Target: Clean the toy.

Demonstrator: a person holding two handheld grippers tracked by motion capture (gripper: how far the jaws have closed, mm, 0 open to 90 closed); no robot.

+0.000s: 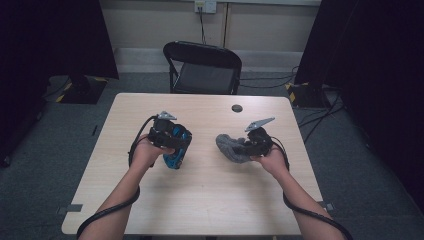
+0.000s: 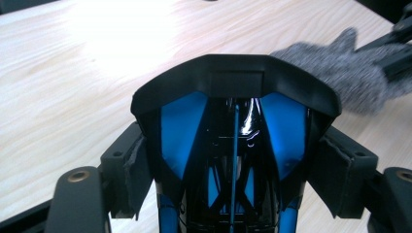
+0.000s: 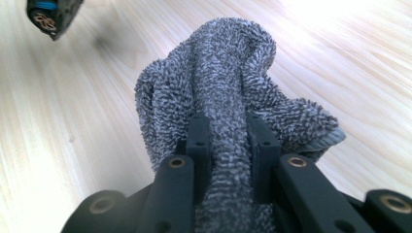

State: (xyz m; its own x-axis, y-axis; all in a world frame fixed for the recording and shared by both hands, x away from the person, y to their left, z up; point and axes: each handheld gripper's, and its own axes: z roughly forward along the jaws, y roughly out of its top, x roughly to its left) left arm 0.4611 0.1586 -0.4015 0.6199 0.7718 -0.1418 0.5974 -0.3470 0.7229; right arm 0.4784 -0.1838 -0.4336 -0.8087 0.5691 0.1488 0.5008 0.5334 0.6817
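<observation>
Cloth is bunching between the right gripper's clamped jaws, while the left gripper's jaws are pinching a blue-black object — the 2 are sitting side by side above the table, cloth to its right.

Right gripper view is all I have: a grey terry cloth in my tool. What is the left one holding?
Observer: The left tool is shut on a black and blue plastic device.
Operator: Is that device off the table?
Observer: Cannot tell; in the high view it sits low over the pale wooden table.
Operator: Anything else on the table?
Observer: A small dark round disc lies near the far edge, beyond the grey terry cloth.
</observation>
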